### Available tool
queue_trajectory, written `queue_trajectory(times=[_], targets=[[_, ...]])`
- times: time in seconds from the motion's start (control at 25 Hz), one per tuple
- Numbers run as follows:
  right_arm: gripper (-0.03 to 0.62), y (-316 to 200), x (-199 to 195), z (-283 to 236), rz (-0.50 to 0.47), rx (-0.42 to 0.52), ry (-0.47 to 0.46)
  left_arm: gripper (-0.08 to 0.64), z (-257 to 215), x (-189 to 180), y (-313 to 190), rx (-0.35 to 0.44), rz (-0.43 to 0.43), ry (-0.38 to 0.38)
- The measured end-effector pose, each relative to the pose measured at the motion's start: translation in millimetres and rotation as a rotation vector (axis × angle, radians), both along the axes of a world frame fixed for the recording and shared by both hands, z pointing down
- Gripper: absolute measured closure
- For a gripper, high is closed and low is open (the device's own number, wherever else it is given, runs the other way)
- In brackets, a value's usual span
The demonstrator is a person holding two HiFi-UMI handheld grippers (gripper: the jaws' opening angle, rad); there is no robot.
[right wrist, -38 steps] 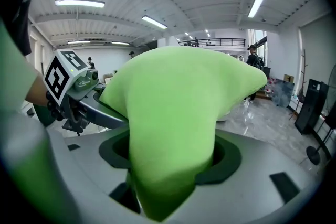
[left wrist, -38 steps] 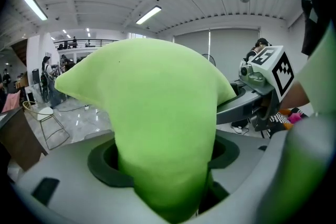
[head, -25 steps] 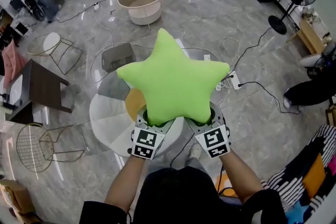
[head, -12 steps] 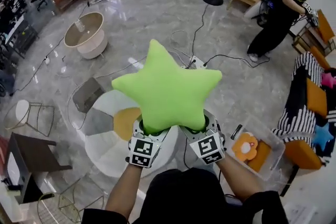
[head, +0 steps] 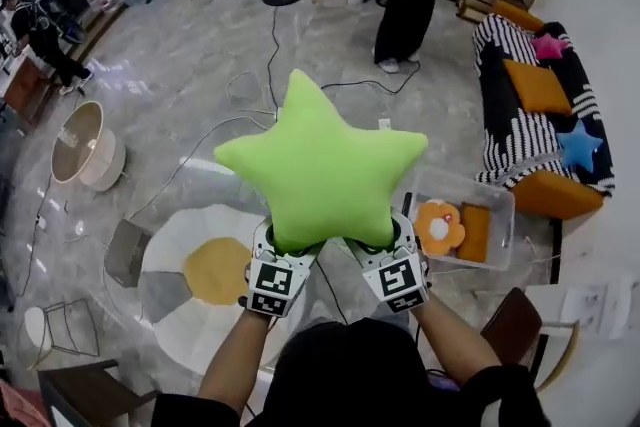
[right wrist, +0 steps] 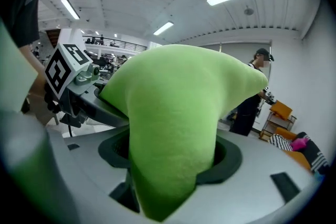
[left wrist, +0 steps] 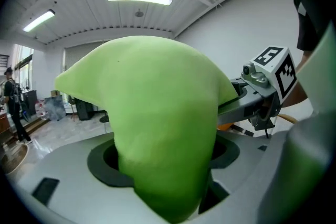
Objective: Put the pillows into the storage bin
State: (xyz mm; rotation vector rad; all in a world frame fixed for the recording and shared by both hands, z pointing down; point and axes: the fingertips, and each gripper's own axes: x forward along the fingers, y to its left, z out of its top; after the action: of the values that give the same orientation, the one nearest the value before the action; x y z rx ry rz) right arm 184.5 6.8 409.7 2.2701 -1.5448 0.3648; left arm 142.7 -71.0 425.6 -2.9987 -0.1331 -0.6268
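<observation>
While the big soft green star-shaped pillow (head: 320, 165) is up in the air in front of the person, the job is at the carrying step. The pillow is held, but it is not in the bin yet. Its two bottom points are tucked into the claws, one in each. The left claw (head: 280, 255) is squeezed on the left bottom point and the right claw (head: 392, 255) is squeezed on the right one, so both hold the same pillow, side by side and close together. The clear plastic storage bin (head: 465, 185) sits on the floor to the right of the pillow, near a striped sofa (head: 505, 115). An orange flower-shaped pillow (head: 438, 225) and an orange square pillow (head: 474, 233) already lie inside it. I think the next move is to carry the star to the right until it hangs over the bin, go down, then open both claws together. The star looks big for the room left in there, so it may need a tilt. Both arms reach out from the body, with the claws pointing forward.
</observation>
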Motion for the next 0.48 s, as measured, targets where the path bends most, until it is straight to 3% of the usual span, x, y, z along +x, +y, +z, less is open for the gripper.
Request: queue_trajectory(times=[0.24,0.48], targets=[[0.270,108.4,55.7,15.4,0.184,0.019,-0.022,0.175,12.5,71.1,101.8,0.022,0.186,-0.013],[0.268,202.1,106.6,27.8,0.289,0.032,-0.034,0.175,25.6,129.2,194.2,0.029,0.283,-0.022]])
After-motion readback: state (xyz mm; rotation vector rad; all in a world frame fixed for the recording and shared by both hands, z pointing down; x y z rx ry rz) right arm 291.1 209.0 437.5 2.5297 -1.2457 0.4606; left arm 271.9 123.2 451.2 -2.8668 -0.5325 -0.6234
